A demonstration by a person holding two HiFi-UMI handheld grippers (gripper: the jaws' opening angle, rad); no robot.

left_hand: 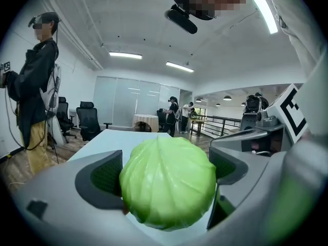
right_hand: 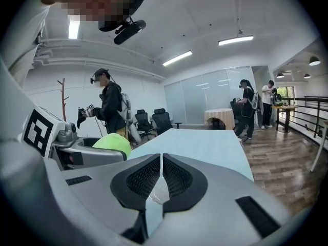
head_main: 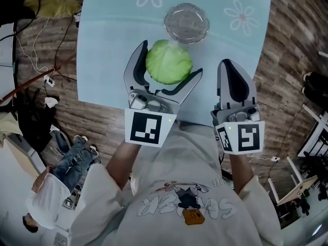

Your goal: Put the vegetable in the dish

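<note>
Left gripper [head_main: 171, 67] jaws clamped on cabbage [head_main: 168, 61], glass dish [head_main: 186, 22] just beyond fingertips; right gripper [head_main: 235, 72] jaws pressed together, nothing between, beside cabbage.

- left tongs [head_main: 171, 58]: smooth matt grey shell, plastic by the look of it; the right tongs [right_hand: 161, 160] look the same
- pads [right_hand: 146, 176] on the inner faces of the right tongs: black, rubbery-looking, fine dimpled grid
- cabbage [left_hand: 169, 181] between the left tongs: waxy, soft sheen, faint leaf veins
- dish [head_main: 168, 24] just past the left tongs' tips: clear and glossy, glass or plastic, can't tell
- surface [head_main: 107, 50] under both tongs: pale blue, smooth, low sheen
- floor [head_main: 92, 117] out beyond the left tongs: wood-look planks, fairly matt
</note>
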